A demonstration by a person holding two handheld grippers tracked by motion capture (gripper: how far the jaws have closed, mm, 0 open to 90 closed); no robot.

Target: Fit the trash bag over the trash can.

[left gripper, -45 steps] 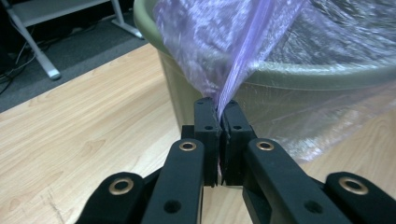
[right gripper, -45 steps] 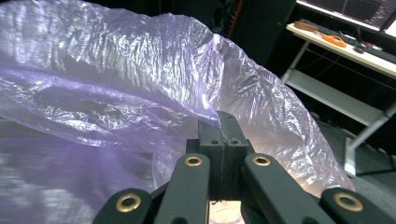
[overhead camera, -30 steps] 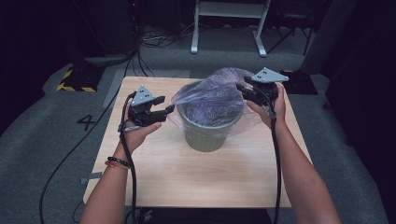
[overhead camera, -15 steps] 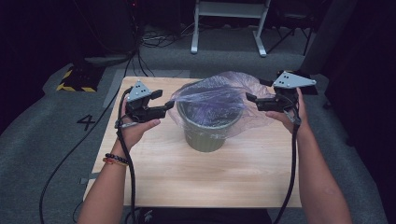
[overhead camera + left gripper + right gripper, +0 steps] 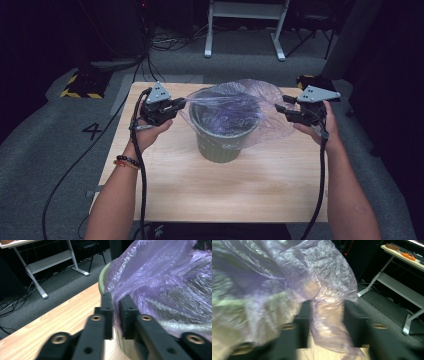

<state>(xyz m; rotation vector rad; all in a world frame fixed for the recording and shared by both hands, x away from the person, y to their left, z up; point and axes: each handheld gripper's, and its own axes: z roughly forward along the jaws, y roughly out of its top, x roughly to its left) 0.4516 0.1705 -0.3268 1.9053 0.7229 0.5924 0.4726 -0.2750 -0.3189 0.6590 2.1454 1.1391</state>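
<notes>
A green bin [image 5: 222, 147] stands in the middle of the wooden table [image 5: 225, 192], and a thin purple plastic bag [image 5: 235, 107] is draped across its mouth. At the bin's left, my left gripper [image 5: 182, 102] pulls the bag's edge taut. In the left gripper view that gripper [image 5: 116, 298] is shut on the bag [image 5: 162, 277] right by the bin's rim [image 5: 102, 280]. My right gripper [image 5: 282, 107] is held at the bin's right side with its jaws spread. In the right gripper view it [image 5: 327, 307] is open, and a loose fold of the bag [image 5: 262, 277] hangs between the jaws.
A white-legged stand [image 5: 245, 20] and a tangle of cables [image 5: 165, 42] sit on the grey floor beyond the table. A black-and-yellow striped block [image 5: 80, 85] lies off the far left corner. A painted 4 [image 5: 92, 131] marks the floor at left.
My right gripper has moved away from the bin's rim to the right, and the bag has spread out on that side. The left gripper has shifted slightly left, keeping its hold.
</notes>
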